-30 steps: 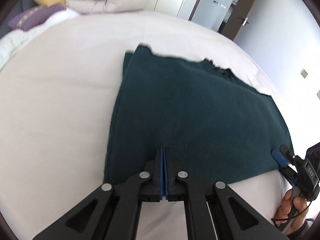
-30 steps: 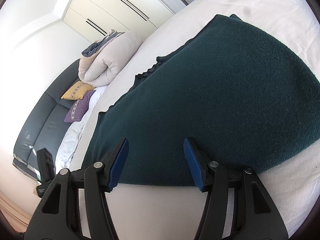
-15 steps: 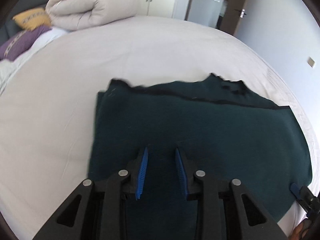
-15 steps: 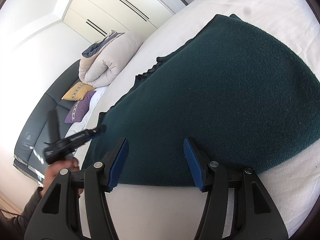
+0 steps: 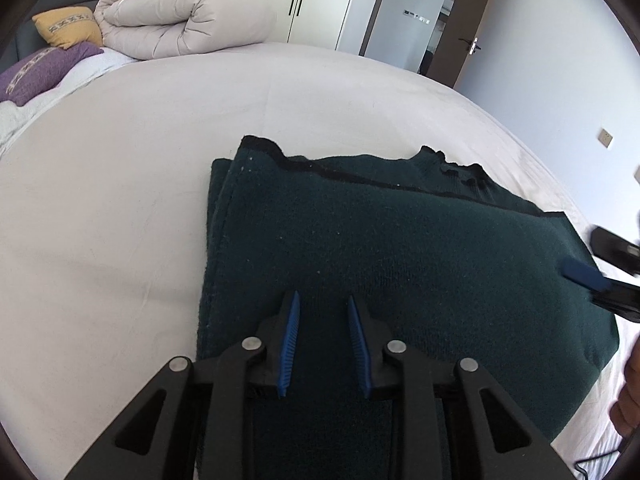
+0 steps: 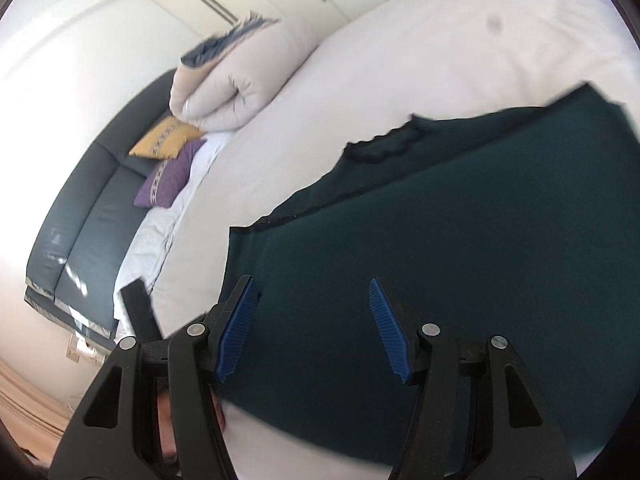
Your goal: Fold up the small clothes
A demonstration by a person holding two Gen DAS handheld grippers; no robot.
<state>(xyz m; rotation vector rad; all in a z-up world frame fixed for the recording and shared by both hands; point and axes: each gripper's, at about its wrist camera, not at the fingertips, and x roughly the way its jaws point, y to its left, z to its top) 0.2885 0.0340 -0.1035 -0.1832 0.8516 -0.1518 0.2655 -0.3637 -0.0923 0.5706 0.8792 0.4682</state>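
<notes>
A dark green knit garment [image 5: 400, 264] lies folded on a white bed [image 5: 120, 160], its upper layer stopping short of the far edge so that a strip of the lower layer shows along the black-trimmed hem. The left gripper [image 5: 321, 300] hovers over the near part of the cloth, its blue-padded fingers parted by a narrow gap with nothing between them. The right gripper [image 6: 312, 292] hangs above the same garment [image 6: 440, 260] with its fingers spread wide, likewise empty; in the left wrist view it enters from the right edge [image 5: 592, 276] over the garment's right side, blurred. A rolled beige duvet [image 5: 180, 16] rests at the head of the bed, next to a yellow cushion [image 5: 66, 26] and a purple cushion [image 5: 40, 72]. White wardrobe doors [image 5: 320, 0] stand behind.
</notes>
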